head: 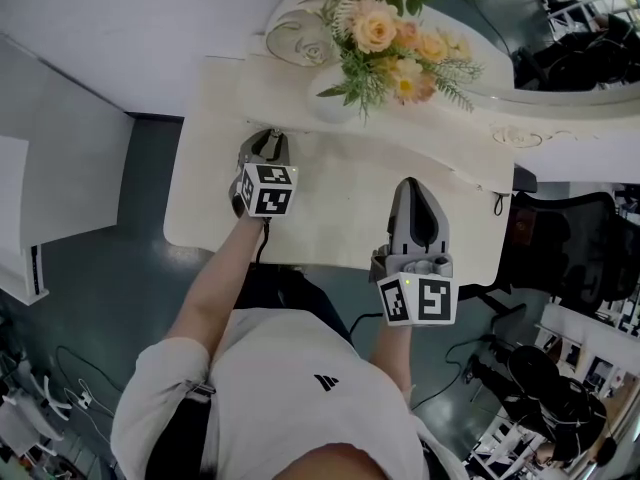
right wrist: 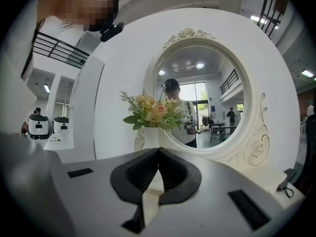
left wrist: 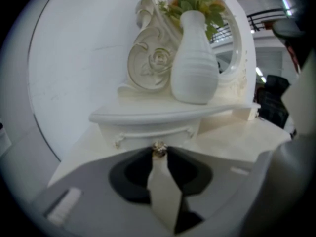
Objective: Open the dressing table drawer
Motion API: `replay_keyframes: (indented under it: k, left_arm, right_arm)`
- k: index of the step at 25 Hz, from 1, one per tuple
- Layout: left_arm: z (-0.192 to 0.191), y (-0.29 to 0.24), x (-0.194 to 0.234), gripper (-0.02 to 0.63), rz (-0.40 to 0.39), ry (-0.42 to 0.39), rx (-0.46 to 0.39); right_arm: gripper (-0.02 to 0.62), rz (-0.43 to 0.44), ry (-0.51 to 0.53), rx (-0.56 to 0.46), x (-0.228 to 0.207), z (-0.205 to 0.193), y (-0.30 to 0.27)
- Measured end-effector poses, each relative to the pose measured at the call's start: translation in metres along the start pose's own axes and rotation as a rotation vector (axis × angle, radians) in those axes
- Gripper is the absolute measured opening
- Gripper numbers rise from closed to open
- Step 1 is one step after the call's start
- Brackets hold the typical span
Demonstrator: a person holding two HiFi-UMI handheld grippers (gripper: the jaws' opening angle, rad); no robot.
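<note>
Right, the left gripper [left wrist: 159, 153] clamps the small brass knob [left wrist: 159, 148] of the far-left cream wooden drawer [left wrist: 148, 133], not yet pulled; the right gripper [right wrist: 158, 150] is closed, empty.

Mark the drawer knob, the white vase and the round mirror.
drawer knob [left wrist: 159, 149]: left gripper view, on its small metal head.
white vase [left wrist: 194, 70]: left gripper view, on its ribbed belly.
round mirror [right wrist: 205, 95]: right gripper view, centre of the glass.

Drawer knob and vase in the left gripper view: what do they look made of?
The drawer knob looks metal: brassy-gold, glinting; too small to be sure. The vase looks ceramic: white, ribbed, soft sheen; could be plastic.
</note>
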State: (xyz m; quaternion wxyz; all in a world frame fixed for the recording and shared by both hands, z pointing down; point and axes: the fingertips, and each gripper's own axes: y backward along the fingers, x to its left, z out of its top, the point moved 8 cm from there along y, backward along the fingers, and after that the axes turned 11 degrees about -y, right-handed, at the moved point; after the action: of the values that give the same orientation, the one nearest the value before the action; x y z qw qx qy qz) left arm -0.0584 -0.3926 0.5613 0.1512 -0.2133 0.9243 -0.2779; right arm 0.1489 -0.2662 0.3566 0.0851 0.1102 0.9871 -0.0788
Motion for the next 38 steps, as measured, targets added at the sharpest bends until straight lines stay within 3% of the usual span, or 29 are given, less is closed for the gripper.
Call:
replay_keyframes:
  k: [20,38]
  left_arm:
    - [-0.023,0.036,-0.019,0.100,0.028,0.023,0.029]
    - [-0.036,0.058,-0.032,0.100,0.045,0.031,0.043]
  right_arm:
    - [-0.005,0.127,0.006,-0.006,0.007,0.005,0.004]
    - [-0.005,0.180,0.004,-0.020,0.009,0.006,0.013]
